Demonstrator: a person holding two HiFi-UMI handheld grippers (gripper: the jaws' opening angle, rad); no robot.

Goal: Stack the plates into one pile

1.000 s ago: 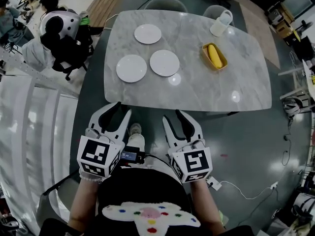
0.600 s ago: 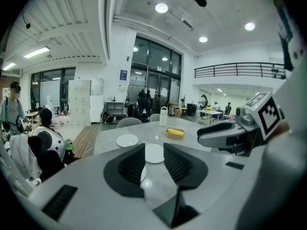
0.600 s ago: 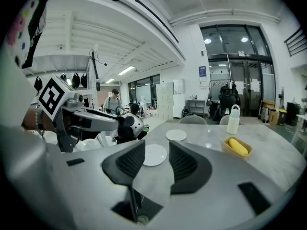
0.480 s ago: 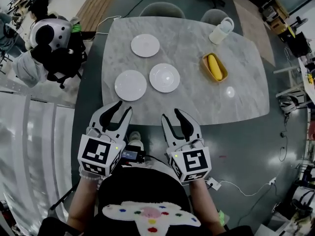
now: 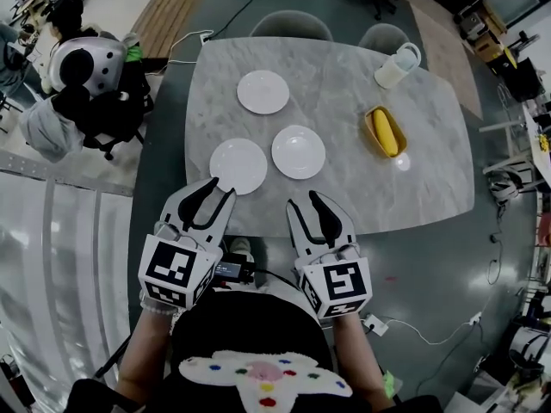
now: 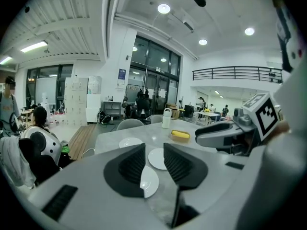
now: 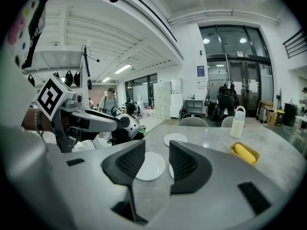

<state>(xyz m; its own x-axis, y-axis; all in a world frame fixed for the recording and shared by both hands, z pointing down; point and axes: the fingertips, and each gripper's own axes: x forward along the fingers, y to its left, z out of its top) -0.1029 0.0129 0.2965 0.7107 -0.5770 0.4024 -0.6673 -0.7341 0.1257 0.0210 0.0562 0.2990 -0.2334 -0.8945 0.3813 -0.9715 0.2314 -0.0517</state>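
Note:
Three white plates lie apart on the marble table (image 5: 430,179): a far one (image 5: 263,91), a near-left one (image 5: 238,166) and a middle one (image 5: 299,151). My left gripper (image 5: 213,189) hovers at the table's near edge, just short of the near-left plate, open and empty. My right gripper (image 5: 306,200) stands beside it, also open with nothing in it, short of the middle plate. In the left gripper view the near-left plate (image 6: 149,182) shows between the jaws. In the right gripper view that same plate (image 7: 150,166) shows between the jaws, with the far plate (image 7: 175,139) beyond.
A yellow dish (image 5: 385,132) holding a yellow object sits at the table's right. A pale jug (image 5: 396,67) stands at the far right corner. Two chairs (image 5: 290,26) line the far side. A chair piled with clothes and a white helmet (image 5: 82,63) are on the left.
Both grippers have moved forward to the table's near edge. The table and plates now sit closer to them in the head view. Jaws unchanged.

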